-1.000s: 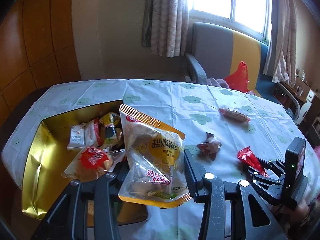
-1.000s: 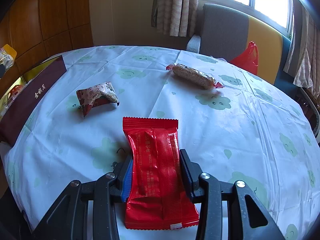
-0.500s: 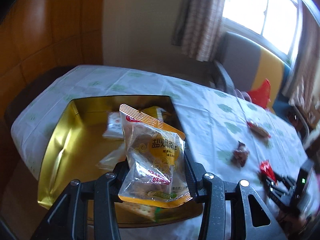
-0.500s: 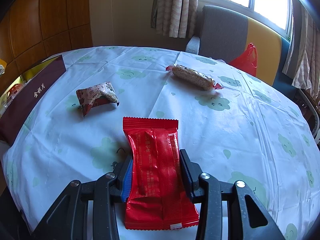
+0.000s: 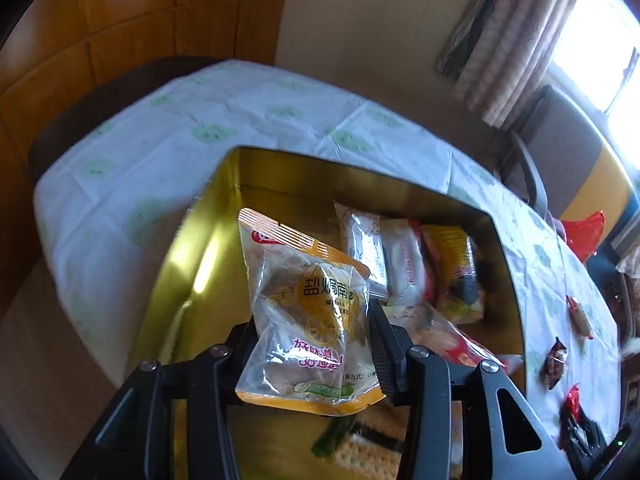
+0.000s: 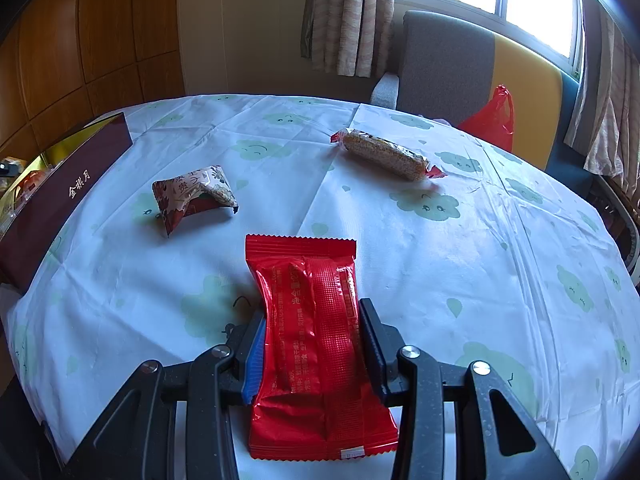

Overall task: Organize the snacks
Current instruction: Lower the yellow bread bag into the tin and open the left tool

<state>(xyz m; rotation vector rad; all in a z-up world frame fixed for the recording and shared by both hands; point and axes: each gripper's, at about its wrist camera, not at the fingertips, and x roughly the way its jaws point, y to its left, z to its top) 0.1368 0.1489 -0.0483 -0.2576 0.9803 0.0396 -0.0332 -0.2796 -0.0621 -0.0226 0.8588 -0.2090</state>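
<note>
Jaws closed on snack packets, one per gripper.
A clear-and-orange pastry bag [image 5: 308, 320] is clamped by the left gripper [image 5: 312, 344] above the gold box [image 5: 192, 280]; a red packet [image 6: 312, 332] is pinched by the right gripper [image 6: 312, 344].

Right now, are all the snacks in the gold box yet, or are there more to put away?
Not yet. Several packets already lie in the gold box. The left gripper holds a clear orange-edged packet over the box. The right gripper grips a red packet above the table. Still left on the tablecloth: a red-and-white packet and a long cereal bar.
</note>
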